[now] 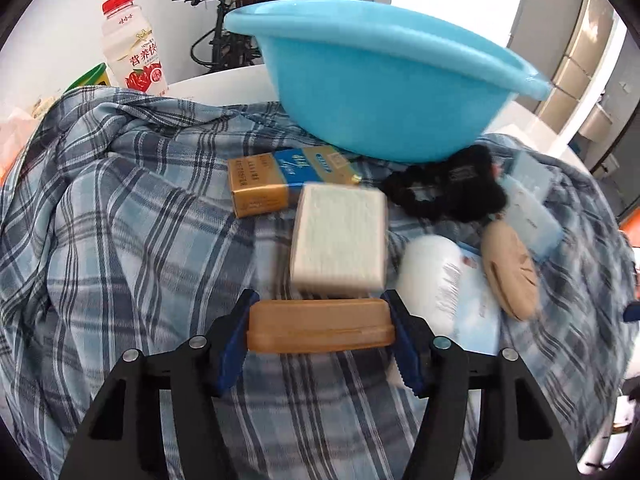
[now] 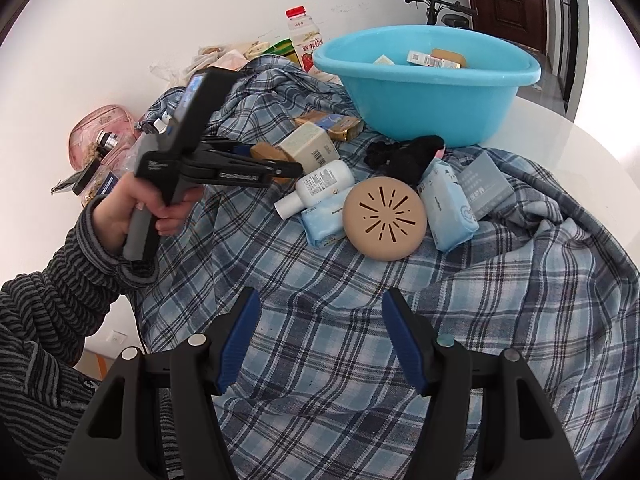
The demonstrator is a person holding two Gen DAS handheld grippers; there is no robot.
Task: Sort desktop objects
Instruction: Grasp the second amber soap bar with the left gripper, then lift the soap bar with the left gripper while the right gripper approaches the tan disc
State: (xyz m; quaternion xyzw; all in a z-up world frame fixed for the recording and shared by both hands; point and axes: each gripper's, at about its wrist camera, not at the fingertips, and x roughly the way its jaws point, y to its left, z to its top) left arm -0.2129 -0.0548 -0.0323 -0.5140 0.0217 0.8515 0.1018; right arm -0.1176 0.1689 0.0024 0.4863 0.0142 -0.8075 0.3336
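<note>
My left gripper is shut on a brown oval box, held above the plaid cloth. In the right wrist view the left gripper shows at the left, held by a hand, with the brown box between its fingers. Ahead lie a cream box, a gold-and-blue box, a white bottle, a tan round disc and a black cloth item. The blue basin holds several small boxes. My right gripper is open and empty over the cloth.
A red-capped drink bottle and a green-lidded jar stand at the back left. Blue tissue packs and a grey packet lie right of the disc. A pink pouch sits at the wall. The white table shows at the right.
</note>
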